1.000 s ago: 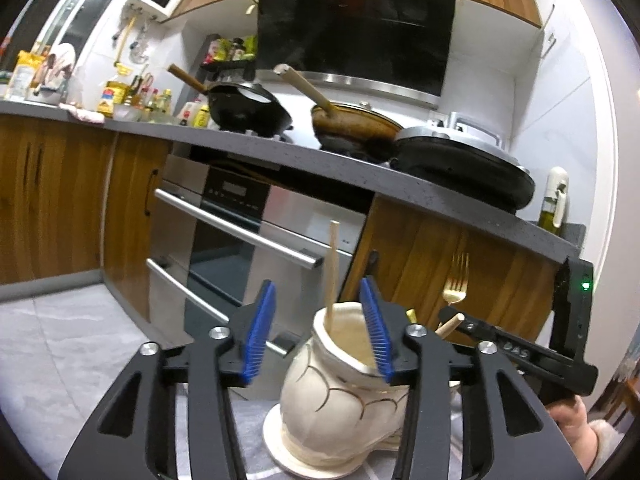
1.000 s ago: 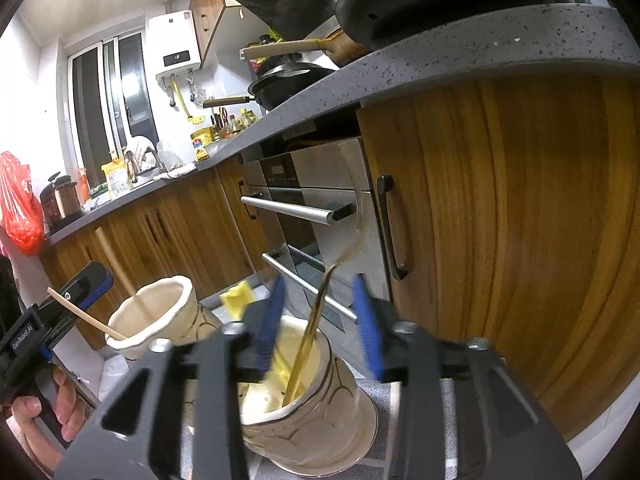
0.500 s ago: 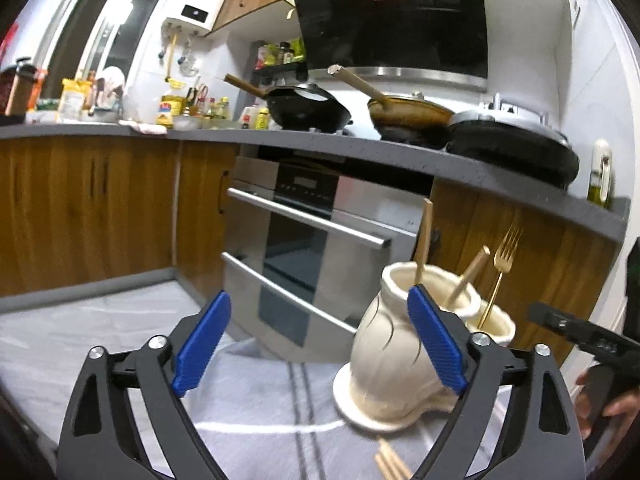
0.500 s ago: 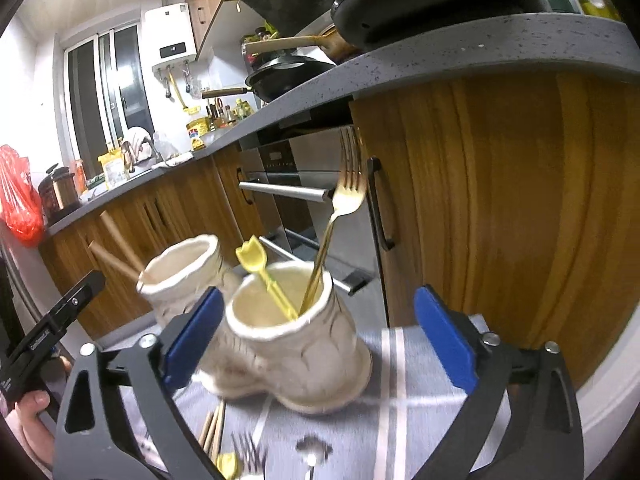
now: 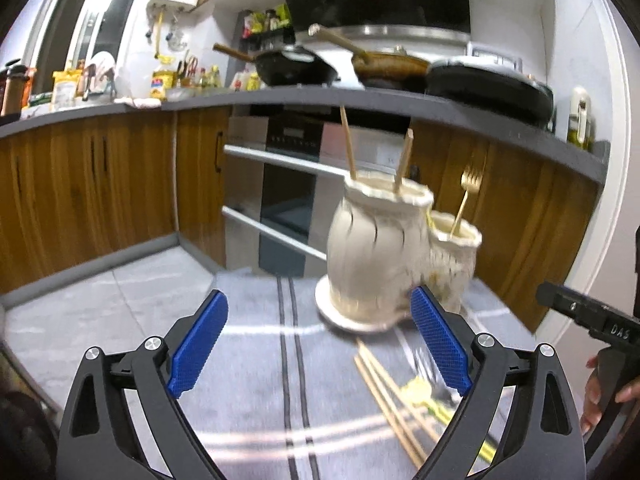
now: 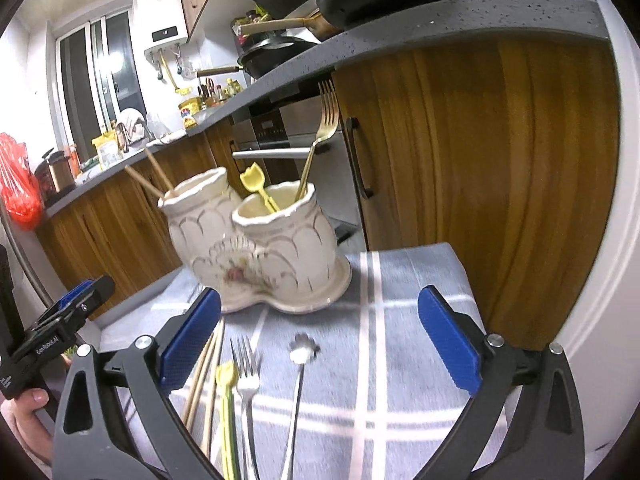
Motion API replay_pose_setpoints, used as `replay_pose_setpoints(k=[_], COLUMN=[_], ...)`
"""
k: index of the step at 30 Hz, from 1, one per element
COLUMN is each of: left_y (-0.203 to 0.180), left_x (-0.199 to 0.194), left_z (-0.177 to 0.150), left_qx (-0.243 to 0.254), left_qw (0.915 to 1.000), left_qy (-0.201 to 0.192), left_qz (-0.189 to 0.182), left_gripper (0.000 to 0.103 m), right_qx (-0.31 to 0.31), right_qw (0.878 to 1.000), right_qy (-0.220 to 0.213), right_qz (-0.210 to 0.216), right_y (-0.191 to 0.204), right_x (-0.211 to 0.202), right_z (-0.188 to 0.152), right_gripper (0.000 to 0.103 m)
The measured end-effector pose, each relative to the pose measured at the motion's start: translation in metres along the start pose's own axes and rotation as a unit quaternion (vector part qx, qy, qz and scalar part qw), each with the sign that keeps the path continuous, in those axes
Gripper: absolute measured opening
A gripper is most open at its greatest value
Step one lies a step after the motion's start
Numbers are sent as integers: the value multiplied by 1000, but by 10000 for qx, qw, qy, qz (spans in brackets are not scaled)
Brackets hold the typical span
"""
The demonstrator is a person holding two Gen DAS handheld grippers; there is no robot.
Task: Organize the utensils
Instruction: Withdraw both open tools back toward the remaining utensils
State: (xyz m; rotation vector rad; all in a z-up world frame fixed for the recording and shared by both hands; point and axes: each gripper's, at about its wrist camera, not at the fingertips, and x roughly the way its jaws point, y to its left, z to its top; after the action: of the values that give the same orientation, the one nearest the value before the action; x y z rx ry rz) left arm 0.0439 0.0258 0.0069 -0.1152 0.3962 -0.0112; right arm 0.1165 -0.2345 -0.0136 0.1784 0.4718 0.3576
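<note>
Cloth [image 6: 400,280]: 2 chopsticks [image 6: 202,376], 1 fork [image 6: 244,376], 1 spoon [image 6: 300,360].

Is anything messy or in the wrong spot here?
Yes. Some utensils lie loose on the striped cloth and not in the twin pot holder: a pair of chopsticks, a yellow utensil, a silver fork and a silver spoon. Nothing looks spilled or broken.
</note>
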Motion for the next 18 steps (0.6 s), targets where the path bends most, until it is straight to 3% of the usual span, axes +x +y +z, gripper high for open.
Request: replay_pose_setpoints(k=[7,13,18], left_y=[-17,-25,-36], left_x=[17,26,30], left_z=[-31,-52,-63], left_qx=[348,438,621], left_qw=[9932,9854,9791], left_qy=[1094,1625,1927], left_qz=[190,267,197], left_gripper=[92,90,65], right_qx=[-68,-234,-211], right_qw=[9998,9996,9997], right_qy=[176,127,132], right_qz=[-2,-107,-67], right_y=[5,8,3], right_x=[-8,-11,-11], right_z=[-18,-22,-21], right_gripper=[97,97,97])
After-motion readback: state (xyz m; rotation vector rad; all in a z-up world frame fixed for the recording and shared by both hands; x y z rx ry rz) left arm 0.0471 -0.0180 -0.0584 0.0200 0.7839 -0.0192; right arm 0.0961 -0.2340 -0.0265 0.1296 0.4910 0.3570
